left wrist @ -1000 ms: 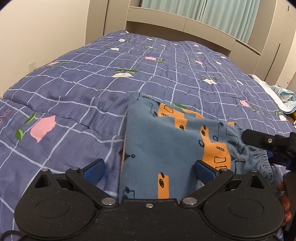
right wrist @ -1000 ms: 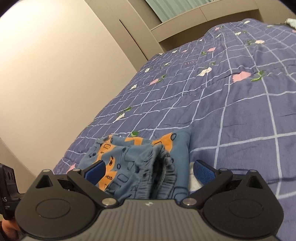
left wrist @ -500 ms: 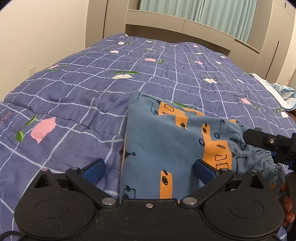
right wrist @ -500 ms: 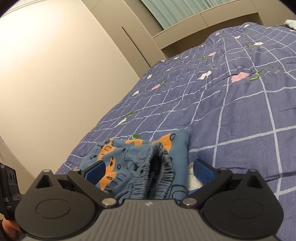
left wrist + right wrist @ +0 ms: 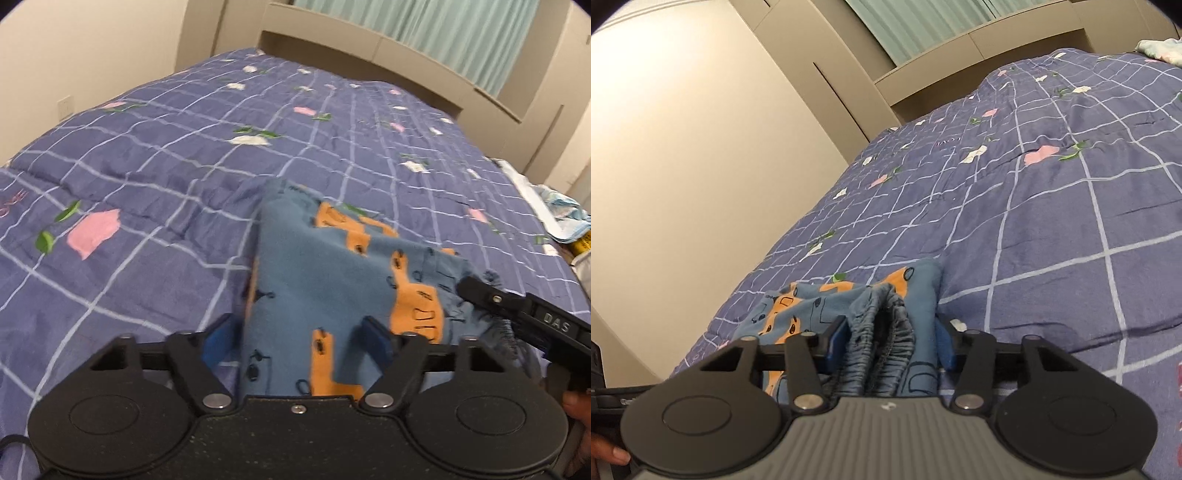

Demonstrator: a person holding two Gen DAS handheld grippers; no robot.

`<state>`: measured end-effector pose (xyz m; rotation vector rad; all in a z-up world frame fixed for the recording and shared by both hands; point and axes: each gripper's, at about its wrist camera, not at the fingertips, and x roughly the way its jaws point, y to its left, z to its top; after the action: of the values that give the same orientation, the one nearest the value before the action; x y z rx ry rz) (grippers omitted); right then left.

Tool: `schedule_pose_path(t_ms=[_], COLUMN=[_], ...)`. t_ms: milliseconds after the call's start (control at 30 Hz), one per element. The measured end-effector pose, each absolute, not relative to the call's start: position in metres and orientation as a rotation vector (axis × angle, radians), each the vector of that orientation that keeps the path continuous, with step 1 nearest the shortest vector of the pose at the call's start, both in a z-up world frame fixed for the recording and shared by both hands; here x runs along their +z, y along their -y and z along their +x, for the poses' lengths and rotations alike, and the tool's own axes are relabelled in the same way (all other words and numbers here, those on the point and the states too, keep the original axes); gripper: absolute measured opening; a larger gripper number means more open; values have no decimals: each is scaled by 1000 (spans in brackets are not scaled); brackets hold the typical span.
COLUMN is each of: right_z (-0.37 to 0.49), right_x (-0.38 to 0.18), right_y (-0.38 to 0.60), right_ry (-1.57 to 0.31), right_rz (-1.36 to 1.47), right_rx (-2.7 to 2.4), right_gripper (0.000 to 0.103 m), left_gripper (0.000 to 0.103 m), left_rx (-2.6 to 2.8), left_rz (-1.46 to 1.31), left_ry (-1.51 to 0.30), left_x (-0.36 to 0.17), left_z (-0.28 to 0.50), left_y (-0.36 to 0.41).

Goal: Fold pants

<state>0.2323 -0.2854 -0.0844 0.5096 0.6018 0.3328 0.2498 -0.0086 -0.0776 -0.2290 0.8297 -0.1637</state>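
On the purple checked bedspread (image 5: 155, 173) lay the pants (image 5: 325, 280); I had my left gripper (image 5: 299, 338) and right gripper (image 5: 891, 345) each clamped on them.

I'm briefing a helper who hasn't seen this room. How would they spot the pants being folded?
Find the bed's purple checked quilt with pink and white flowers. At its near edge, between both grippers, lie the pants: the only blue fabric with orange vehicle prints, its gathered elastic waistband facing the right gripper.
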Motion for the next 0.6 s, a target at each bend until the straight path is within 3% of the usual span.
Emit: schedule_pose_path(t_ms=[100, 500, 600], right_z=[232, 232, 231], right_x=[-82, -80, -79], right_y=[280, 275, 274], right_ry=[-607, -602, -599], right_rz=[472, 432, 427], right_rx=[322, 318, 320], right_gripper=[44, 37, 34], left_gripper=[54, 40, 31], left_rx=[-157, -111, -105], left_rz=[-262, -229, -218], left_ry=[-838, -842, -836], left_x=[-76, -71, -69], left_z=[251, 249, 248], left_y=[5, 13, 15])
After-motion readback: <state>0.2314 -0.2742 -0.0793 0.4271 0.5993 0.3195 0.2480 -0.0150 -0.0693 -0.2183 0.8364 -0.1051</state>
